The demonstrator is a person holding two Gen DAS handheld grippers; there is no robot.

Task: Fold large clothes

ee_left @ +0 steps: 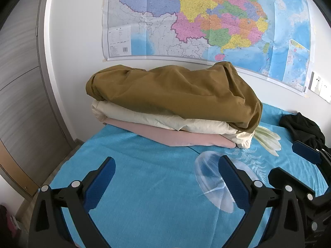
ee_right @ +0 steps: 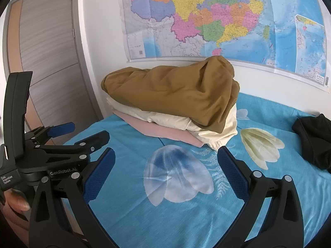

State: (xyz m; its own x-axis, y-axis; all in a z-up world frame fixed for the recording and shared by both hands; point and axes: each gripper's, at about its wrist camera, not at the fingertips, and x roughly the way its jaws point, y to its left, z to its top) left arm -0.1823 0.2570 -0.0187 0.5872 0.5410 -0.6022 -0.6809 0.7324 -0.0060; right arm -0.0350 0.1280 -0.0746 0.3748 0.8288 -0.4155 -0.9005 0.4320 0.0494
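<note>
Left wrist view first: the left tool (ee_left: 166, 168) has its two blue-padded fingers spread wide with nothing between them, hanging over the blue bedsheet (ee_left: 134, 186). Straight ahead, against the white wall, sits a stack of folded clothes: a mustard-brown garment (ee_left: 175, 95) on top and a bit rumpled, a cream one (ee_left: 144, 117) under it, and a pink one (ee_left: 186, 139) at the bottom, lying right on the sheet. A big colourful map (ee_left: 206, 20) hangs on the wall above the stack. Off to the far right a crumpled black garment (ee_left: 300, 128) lies on the bed, well apart from the stack, and part of the other tool (ee_left: 306, 153) pokes in down there too.

Right wrist view: the right tool (ee_right: 165, 157) is also spread open and empty, over a pale flower print (ee_right: 175, 179) on the sheet. Same stack ahead, brown garment (ee_right: 175, 95) on top. The black garment (ee_right: 314, 138) is at the right edge, still unfolded. At the left you can see the left tool (ee_right: 78, 132) from the side, fingers apart, with a bit of a hand (ee_right: 16, 202) below it. A wooden door (ee_right: 47, 41) stands behind.
</note>
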